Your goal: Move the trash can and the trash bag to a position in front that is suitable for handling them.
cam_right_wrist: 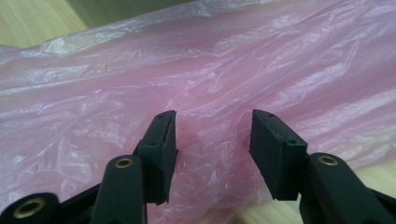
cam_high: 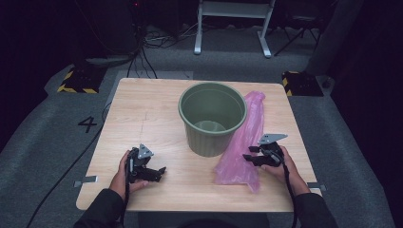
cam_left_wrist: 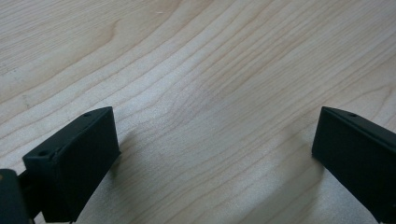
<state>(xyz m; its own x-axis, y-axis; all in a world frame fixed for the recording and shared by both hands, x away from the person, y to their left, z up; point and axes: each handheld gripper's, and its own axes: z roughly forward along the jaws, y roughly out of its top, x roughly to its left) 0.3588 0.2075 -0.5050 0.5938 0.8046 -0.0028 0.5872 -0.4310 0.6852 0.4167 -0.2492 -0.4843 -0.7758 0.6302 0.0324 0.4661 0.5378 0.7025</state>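
Pink thin plastic bag (cam_high: 240, 142) lay flat on the light wooden table (cam_high: 142, 118), stretched from the far right corner toward the person, just to the right of the round green plastic bucket (cam_high: 212, 118) and touching its side. The bucket stood upright and looked empty.

The right gripper (cam_high: 259, 156) was at the near part of the bag, and in the right gripper view (cam_right_wrist: 212, 149) its jaws stood about half apart with wrinkled pink film between them; the pads did not yet press on it, as far as I could judge. The left gripper (cam_high: 153, 172) rested low over bare wood, well apart from the bag, and the left gripper view (cam_left_wrist: 215, 154) showed its jaws wide with nothing between them.

The bag seemed very light, soft and without any stiffness, so it would probably fold and hang when lifted. The film looked smooth and a little slippery, and it could tear if pulled hard. A raised wrinkle or the near edge seemed the best place to pinch, because flat film on wood gives the pads little to catch.

Where the mouth of the bag was, I could not tell. Its far end was partly hidden behind the bucket, and the room around the table was too dark to read.
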